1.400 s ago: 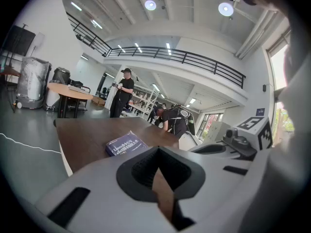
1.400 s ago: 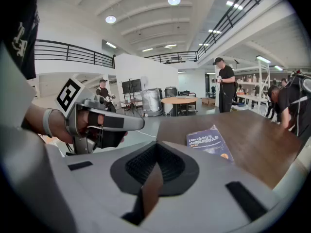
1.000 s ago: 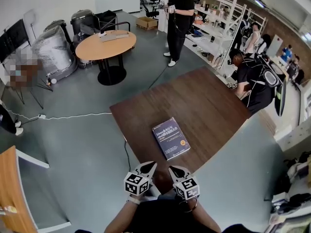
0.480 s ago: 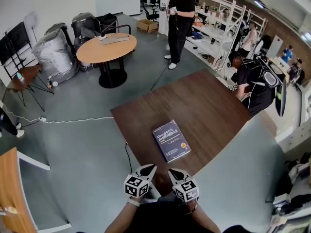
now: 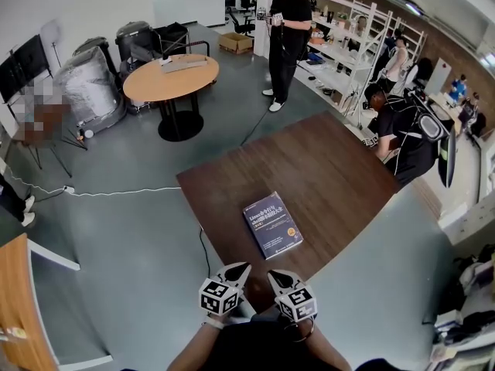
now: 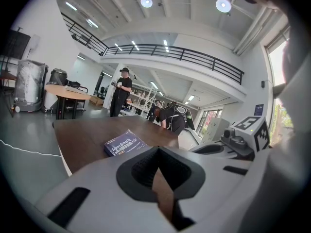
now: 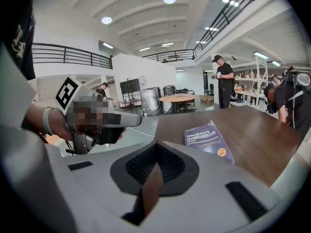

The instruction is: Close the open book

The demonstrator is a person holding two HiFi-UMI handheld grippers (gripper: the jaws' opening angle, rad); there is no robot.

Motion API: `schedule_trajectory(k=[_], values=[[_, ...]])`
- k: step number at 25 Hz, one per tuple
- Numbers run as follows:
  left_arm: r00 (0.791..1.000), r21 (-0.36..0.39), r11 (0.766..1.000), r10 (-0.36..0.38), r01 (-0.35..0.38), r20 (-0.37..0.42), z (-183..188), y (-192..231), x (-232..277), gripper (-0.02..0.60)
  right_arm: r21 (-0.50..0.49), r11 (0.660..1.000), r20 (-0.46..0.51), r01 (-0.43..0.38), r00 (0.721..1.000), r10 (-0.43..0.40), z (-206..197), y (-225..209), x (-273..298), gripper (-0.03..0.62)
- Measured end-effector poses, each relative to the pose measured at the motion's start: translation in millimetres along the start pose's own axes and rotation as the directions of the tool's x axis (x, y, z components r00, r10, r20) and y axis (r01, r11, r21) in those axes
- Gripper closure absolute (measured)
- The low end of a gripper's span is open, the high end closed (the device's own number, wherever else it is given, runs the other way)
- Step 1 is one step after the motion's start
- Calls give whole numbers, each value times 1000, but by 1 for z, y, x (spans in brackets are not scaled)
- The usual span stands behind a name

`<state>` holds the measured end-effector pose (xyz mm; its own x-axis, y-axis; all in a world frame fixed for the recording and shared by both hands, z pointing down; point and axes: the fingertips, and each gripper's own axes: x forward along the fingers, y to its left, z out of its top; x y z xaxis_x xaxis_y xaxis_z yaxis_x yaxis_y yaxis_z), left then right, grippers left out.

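Observation:
A blue book (image 5: 272, 224) lies closed, cover up, on the dark brown table (image 5: 325, 161), near its front left part. It also shows in the left gripper view as the book (image 6: 125, 143) and in the right gripper view as the book (image 7: 209, 137). My left gripper (image 5: 238, 269) and right gripper (image 5: 275, 273) hover side by side just off the table's near edge, short of the book and touching nothing. The left gripper (image 6: 158, 178) and the right gripper (image 7: 153, 178) each have their jaws pressed together with nothing between them.
A round wooden table (image 5: 170, 76) stands far back on the left. One person in black (image 5: 286, 37) stands beyond the brown table and another person (image 5: 402, 130) bends over at its right corner. A white cable (image 5: 116, 188) runs across the grey floor.

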<state>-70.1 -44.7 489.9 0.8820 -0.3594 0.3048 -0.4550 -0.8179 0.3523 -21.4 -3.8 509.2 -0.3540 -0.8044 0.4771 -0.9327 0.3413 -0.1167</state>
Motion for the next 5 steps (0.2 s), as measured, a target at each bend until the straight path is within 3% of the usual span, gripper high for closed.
schedule_trajectory(k=[5], values=[[1000, -2, 1000, -6, 6, 0, 0, -6, 4, 577, 0, 1000, 3, 18, 1000, -18, 4, -5, -8, 606]])
